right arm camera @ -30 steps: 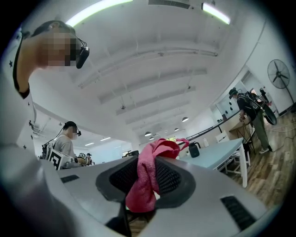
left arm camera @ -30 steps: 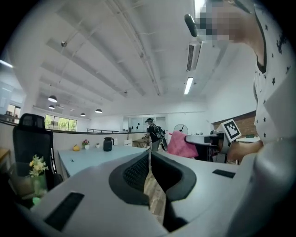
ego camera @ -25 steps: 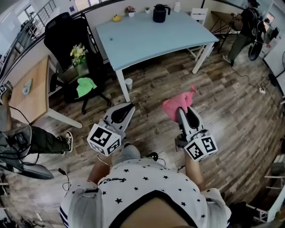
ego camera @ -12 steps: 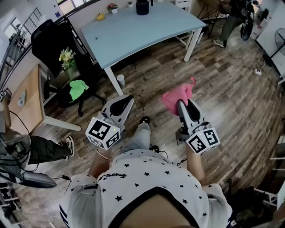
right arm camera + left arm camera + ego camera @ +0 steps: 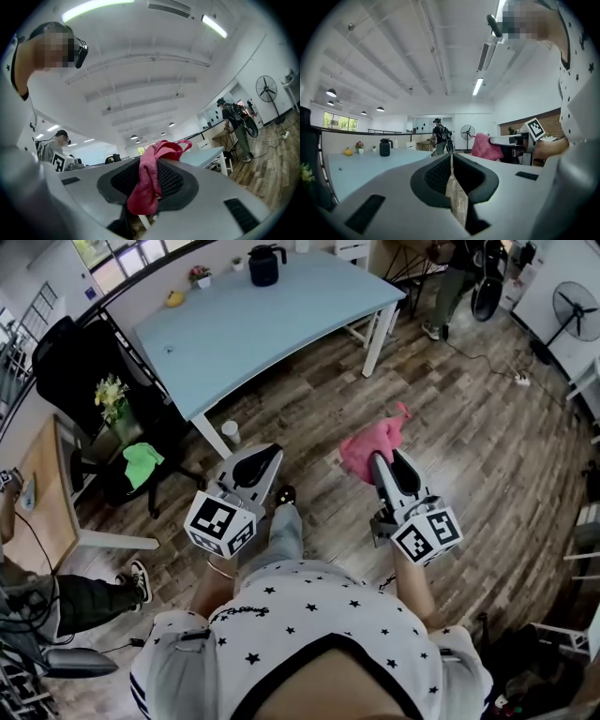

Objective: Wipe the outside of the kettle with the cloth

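Over at the far end of the pale blue table (image 5: 272, 324) stands the kettle (image 5: 265, 263), dark and upright, close to the edge by the wall and well apart from both grippers. The left gripper view catches it too, small on the tabletop, handle and spout in silhouette. A little potted plant (image 5: 198, 275) and something yellow (image 5: 174, 298) sit along that same edge, to its left.

Now the person, standing on the wood floor (image 5: 469, 456) short of the table, a gripper held out in each hand. Right gripper (image 5: 382, 457): jaws clamped on the pink cloth (image 5: 370, 442), and it's a firm bite. The cloth is pinched between the pads, bunched up beyond the tips, with a fold hanging down on the near side. Left gripper (image 5: 266, 452): jaws pressed together, tip to tip, nothing between them. The two grippers are side by side with a clear gap between them, neither one touching anything on the table.

Off to the person's left there's a black office chair (image 5: 70, 362) with a green cloth (image 5: 142, 461) lying on it and a bunch of flowers (image 5: 111, 392) close by. A white cup (image 5: 231, 431) stands on the floor by the near table leg. Across the room, another person (image 5: 457, 268) is standing not far from a pedestal fan (image 5: 572, 307).
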A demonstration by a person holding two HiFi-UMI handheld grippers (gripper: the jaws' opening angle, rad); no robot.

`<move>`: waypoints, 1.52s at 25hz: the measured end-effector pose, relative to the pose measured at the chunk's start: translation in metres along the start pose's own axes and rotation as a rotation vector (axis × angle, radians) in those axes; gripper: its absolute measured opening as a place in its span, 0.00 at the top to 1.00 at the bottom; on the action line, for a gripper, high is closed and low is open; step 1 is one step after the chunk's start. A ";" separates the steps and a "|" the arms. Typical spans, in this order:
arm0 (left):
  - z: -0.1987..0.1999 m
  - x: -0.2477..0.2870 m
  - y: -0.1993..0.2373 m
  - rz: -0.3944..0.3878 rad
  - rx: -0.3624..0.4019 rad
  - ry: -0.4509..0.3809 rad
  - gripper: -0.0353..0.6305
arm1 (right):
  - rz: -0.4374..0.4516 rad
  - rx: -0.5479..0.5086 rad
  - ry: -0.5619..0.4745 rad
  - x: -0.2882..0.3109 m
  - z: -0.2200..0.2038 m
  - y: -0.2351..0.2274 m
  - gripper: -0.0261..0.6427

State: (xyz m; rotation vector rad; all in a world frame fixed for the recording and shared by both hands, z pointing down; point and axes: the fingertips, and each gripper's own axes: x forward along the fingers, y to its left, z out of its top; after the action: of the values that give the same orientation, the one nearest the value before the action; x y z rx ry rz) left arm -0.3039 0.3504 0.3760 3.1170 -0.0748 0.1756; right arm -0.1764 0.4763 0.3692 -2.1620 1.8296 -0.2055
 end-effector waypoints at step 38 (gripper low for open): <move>0.010 0.140 0.260 -0.014 0.013 0.015 0.89 | 0.001 -0.043 0.085 0.287 -0.003 -0.066 0.80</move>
State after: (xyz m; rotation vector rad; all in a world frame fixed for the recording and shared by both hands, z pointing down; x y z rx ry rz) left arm -0.1768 0.0842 0.3864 3.1278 -0.0522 0.1993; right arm -0.0637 0.2039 0.3688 -2.2135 1.8970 -0.2636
